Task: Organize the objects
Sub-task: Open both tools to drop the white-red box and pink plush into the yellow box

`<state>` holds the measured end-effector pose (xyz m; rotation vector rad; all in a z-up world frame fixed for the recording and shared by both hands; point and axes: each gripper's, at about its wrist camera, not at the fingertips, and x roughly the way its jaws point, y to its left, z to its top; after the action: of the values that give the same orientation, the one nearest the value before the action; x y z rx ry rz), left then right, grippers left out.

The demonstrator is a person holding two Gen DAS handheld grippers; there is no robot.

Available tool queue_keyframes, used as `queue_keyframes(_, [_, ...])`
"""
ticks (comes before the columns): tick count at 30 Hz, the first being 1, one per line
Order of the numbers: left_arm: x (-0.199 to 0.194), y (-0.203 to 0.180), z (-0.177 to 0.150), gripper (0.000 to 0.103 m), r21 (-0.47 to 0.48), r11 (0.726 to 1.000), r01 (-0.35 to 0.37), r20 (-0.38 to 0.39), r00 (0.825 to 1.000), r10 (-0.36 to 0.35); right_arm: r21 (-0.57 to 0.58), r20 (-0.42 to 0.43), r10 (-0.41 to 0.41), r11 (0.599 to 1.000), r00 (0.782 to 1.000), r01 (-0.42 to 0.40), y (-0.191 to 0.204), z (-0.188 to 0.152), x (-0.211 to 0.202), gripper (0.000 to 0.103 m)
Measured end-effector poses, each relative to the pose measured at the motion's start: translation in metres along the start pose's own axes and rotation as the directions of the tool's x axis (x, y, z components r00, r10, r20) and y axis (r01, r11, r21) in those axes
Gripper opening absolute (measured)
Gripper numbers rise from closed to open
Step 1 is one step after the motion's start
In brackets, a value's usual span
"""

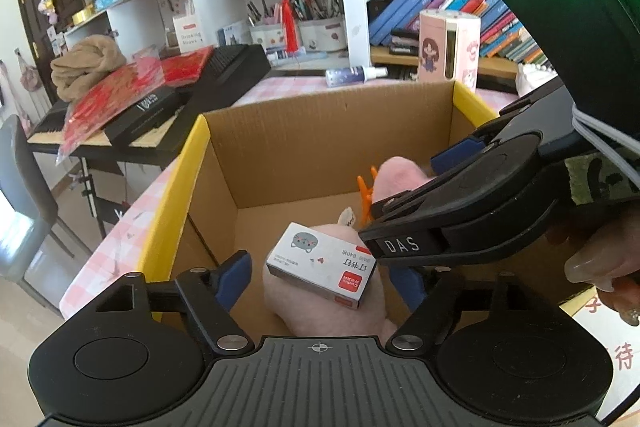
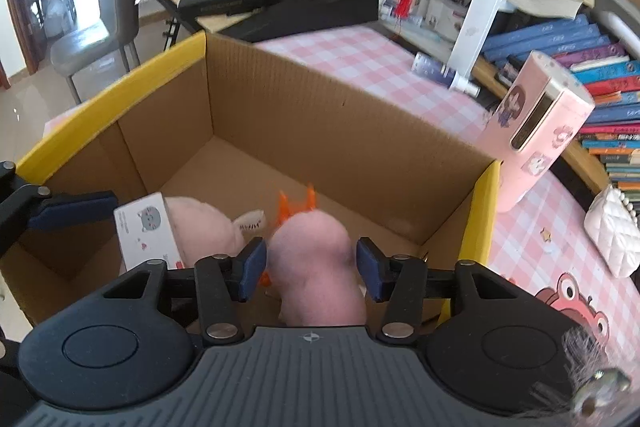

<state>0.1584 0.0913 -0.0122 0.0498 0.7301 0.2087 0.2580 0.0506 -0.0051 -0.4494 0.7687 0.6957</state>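
One box: a small white staple box (image 1: 322, 264) lay on a pink plush toy (image 1: 320, 311) inside the open cardboard carton (image 1: 320, 131).
Plush: one toy as far as I could tell, with orange bits (image 2: 294, 205); its full shape was hidden behind both tools.
Left gripper (image 1: 320, 277): fingers apart around the staple box, not pressing it.
Right gripper (image 2: 310, 263): blue pads (image 2: 254, 267) either side of the plush's rounded end; whether they pinched it, I could not tell.
Cut off: the carton's near wall.
Surface: a pink checked tablecloth (image 2: 360, 55).
Room: one pink canister (image 2: 536, 131), one spray bottle (image 1: 354, 74), bookshelves (image 1: 460, 11), one grey chair (image 2: 104, 15).
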Motion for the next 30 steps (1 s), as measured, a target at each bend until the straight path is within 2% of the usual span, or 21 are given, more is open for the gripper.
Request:
queue_keyframes(6, [-0.016,0.006,0.001,0.083,-0.026,1.0,0.006,0.047,0.999,-0.005,0.052,0.075,-0.019,0.999,0.997,0.015,-0.002,-0.003,-0.025,0.057])
queue_keyframes(10, [-0.031,0.013,0.001,0.087,-0.056,0.998,0.017,0.086,0.996,-0.012,0.098,0.156,-0.057,0.994,0.986,0.042,-0.002,-0.006,-0.052,0.06])
queue_keyframes(15, [-0.052,0.024,-0.004,0.088,-0.091,0.995,0.025,0.137,0.991,-0.013,0.167,0.252,-0.132,0.982,0.959,0.091,-0.001,-0.02,-0.089,0.065])
queue_keyframes(20, [-0.068,0.036,-0.014,0.089,-0.123,0.992,0.024,0.158,0.987,-0.004,0.23,0.313,-0.239,0.958,0.919,0.171,0.003,-0.038,-0.12,0.069])
queue_keyframes(24, [-0.078,0.044,-0.027,0.089,-0.137,0.99,0.026,0.159,0.987,-0.004,0.293,0.31,-0.312,0.93,0.898,0.223,0.009,-0.056,-0.137,0.072])
queue_keyframes(30, [-0.092,0.052,-0.048,0.089,-0.139,0.99,0.023,0.143,0.99,-0.003,0.329,0.254,-0.36,0.905,0.898,0.27,0.027,-0.085,-0.148,0.072])
